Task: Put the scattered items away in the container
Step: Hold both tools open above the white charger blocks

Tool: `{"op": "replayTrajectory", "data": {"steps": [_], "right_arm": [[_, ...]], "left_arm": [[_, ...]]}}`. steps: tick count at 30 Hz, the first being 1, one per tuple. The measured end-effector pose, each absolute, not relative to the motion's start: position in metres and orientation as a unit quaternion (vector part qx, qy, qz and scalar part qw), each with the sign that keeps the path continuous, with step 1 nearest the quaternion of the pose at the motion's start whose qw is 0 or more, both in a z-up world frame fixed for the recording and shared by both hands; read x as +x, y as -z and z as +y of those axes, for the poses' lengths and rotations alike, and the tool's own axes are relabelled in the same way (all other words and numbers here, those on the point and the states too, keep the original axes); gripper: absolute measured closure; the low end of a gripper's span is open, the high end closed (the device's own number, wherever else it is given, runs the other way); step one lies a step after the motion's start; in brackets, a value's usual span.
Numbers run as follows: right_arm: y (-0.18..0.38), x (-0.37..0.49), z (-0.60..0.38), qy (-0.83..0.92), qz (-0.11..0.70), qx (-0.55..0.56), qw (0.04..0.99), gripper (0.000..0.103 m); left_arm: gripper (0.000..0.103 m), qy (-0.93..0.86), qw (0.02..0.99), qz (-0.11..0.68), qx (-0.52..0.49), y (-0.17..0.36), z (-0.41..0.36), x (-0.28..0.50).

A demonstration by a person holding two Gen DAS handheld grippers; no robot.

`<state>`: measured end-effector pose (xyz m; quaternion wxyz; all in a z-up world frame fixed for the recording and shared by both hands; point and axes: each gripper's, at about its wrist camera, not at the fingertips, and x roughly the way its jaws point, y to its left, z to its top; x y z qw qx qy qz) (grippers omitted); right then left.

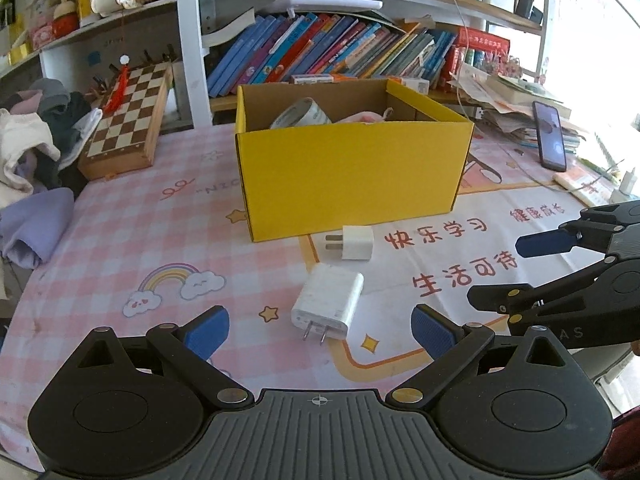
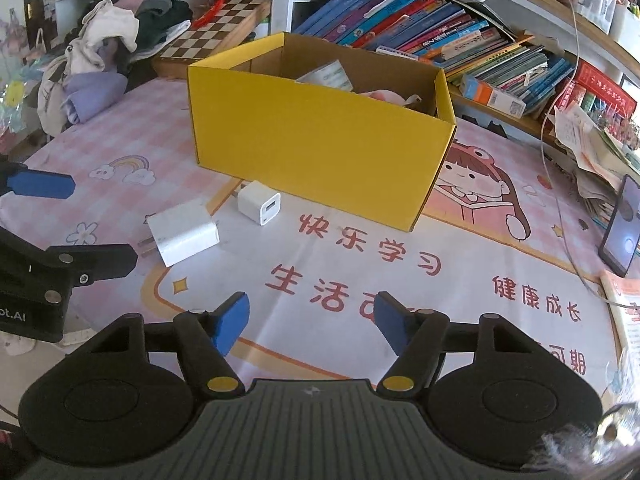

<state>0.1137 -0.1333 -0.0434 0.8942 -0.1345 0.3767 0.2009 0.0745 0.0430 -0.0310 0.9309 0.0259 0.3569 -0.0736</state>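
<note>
A yellow cardboard box [image 1: 352, 172] [image 2: 316, 140] stands open on the table, holding a tape roll [image 1: 302, 114] and something pink [image 1: 366, 117]. In front of it lie two white plug chargers: a small cube charger [image 1: 357, 243] [image 2: 260, 202] and a larger flat charger [image 1: 328, 306] [image 2: 184, 232]. My left gripper [image 1: 320, 330] is open, low over the table, with the larger charger just ahead of its blue pads. My right gripper [image 2: 312, 322] is open over bare mat, to the right of both chargers, nothing between its fingers. Each gripper shows at the edge of the other's view.
A chessboard box [image 1: 124, 124] and a heap of clothes [image 1: 32, 148] sit at the left. Books fill the shelf [image 1: 328, 48] behind the box. A phone [image 1: 551, 136] [image 2: 622, 228] leans on a paper stack at the right, with a cable trailing over the mat.
</note>
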Motion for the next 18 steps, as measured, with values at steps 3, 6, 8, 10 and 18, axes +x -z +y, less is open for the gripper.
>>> {"op": "replayTrajectory", "data": {"steps": [3, 6, 8, 10, 18], "right_arm": [[0.043, 0.117, -0.134, -0.201, 0.376, -0.134, 0.895, 0.036], [0.042, 0.121, -0.135, -0.200, 0.376, -0.133, 0.895, 0.037], [0.042, 0.123, -0.136, -0.200, 0.377, -0.133, 0.895, 0.037], [0.042, 0.126, -0.137, -0.200, 0.377, -0.133, 0.894, 0.037], [0.039, 0.134, -0.140, -0.202, 0.379, -0.124, 0.895, 0.036]], "left_arm": [[0.004, 0.076, 0.931, 0.356, 0.026, 0.032, 0.042, 0.077], [0.004, 0.076, 0.931, 0.357, 0.028, 0.033, 0.040, 0.080], [0.004, 0.075, 0.930, 0.359, 0.028, 0.033, 0.039, 0.082], [0.004, 0.073, 0.929, 0.361, 0.028, 0.034, 0.038, 0.084], [0.002, 0.067, 0.924, 0.376, -0.003, 0.035, 0.041, 0.093]]}}
